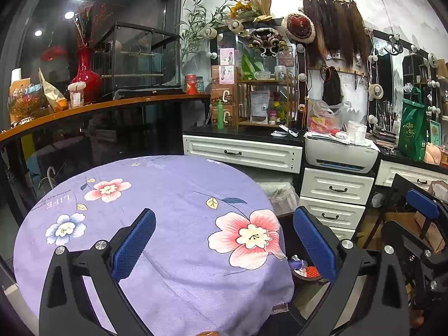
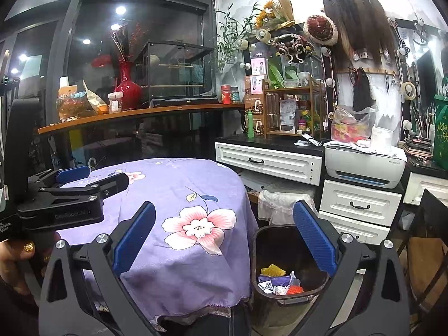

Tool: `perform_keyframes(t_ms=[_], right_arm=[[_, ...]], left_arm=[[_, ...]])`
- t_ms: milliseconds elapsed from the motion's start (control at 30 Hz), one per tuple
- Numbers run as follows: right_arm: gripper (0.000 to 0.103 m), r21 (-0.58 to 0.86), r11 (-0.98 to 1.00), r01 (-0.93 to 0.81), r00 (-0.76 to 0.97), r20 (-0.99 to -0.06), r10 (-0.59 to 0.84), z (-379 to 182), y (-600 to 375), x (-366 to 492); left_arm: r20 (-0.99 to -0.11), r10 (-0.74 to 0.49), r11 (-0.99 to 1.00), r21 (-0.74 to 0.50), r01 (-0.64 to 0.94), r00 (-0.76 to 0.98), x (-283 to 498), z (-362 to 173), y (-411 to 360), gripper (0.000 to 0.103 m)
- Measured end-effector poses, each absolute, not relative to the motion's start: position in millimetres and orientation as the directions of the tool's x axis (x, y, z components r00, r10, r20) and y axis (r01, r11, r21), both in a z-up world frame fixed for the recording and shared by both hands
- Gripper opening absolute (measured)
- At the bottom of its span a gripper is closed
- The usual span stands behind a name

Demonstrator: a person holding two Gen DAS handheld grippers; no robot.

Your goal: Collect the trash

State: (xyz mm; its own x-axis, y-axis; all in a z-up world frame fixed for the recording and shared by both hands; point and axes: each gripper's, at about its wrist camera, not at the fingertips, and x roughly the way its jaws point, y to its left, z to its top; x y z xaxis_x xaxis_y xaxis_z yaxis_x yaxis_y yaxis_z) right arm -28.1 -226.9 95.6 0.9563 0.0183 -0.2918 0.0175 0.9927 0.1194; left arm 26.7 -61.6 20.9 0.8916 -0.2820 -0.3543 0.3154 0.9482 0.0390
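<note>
Left gripper [image 1: 224, 240] wide open, empty, over purple flowered tablecloth [image 1: 156, 212]. Right gripper [image 2: 224, 240] wide open, empty too. Bin [image 2: 288, 268] on floor at table's 3 o'clock, w/ trash [image 2: 280, 280] inside: yellow, orange, purple, white bits.

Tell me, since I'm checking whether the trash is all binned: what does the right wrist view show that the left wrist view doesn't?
Only the right wrist view looks fully into the dark trash bin, with the yellow, purple, white and orange scraps at its bottom; it also shows the left gripper from the side.

Only the left wrist view shows the whole green bag and the right gripper at its edge; the bin is mostly hidden there.

Both show the purple floral tablecloth with no trash on it, the white printer, and open grippers.
</note>
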Motion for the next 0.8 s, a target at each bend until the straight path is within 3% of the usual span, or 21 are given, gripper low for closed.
perform_keyframes(t_ms=[800], right_arm=[[0.097,0.118,0.993,0.020,0.956,-0.294,0.016,94.5,-228.5,-26.9]], left_arm=[[-0.344,-0.269,0.952,0.043,0.301,0.900,26.4,21.7,-60.0,0.098]])
